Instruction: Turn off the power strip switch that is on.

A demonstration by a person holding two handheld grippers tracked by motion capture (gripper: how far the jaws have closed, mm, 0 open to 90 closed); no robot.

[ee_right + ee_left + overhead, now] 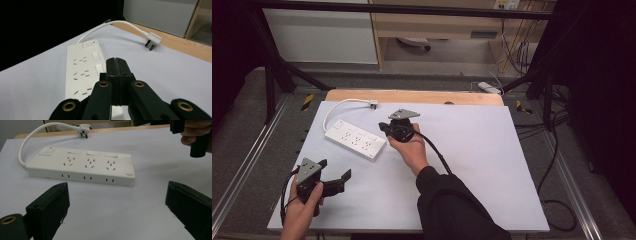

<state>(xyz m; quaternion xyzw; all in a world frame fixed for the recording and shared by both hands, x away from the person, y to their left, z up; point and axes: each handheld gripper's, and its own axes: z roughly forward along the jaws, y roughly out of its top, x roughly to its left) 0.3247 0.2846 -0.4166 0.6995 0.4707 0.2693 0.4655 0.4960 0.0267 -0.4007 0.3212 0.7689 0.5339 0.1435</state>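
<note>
White moulded plastic forms the oblong power strip (355, 138), laid flat on the matt bench (472, 165). Right gripper (388, 131) fingers are pressed shut, empty, over its near end; left gripper (341, 181) fingers are spread wide, empty, well apart.

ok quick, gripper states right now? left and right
Left gripper: open, jaws wide apart, nothing between them, facing the power strip.
Right gripper: closed, jaws pressed together, holding nothing, just above the power strip.

Grey carpet floor (247, 125) — black frame rails (402, 9), wooden shelving (437, 22), white cabinet (322, 35) behind.
</note>
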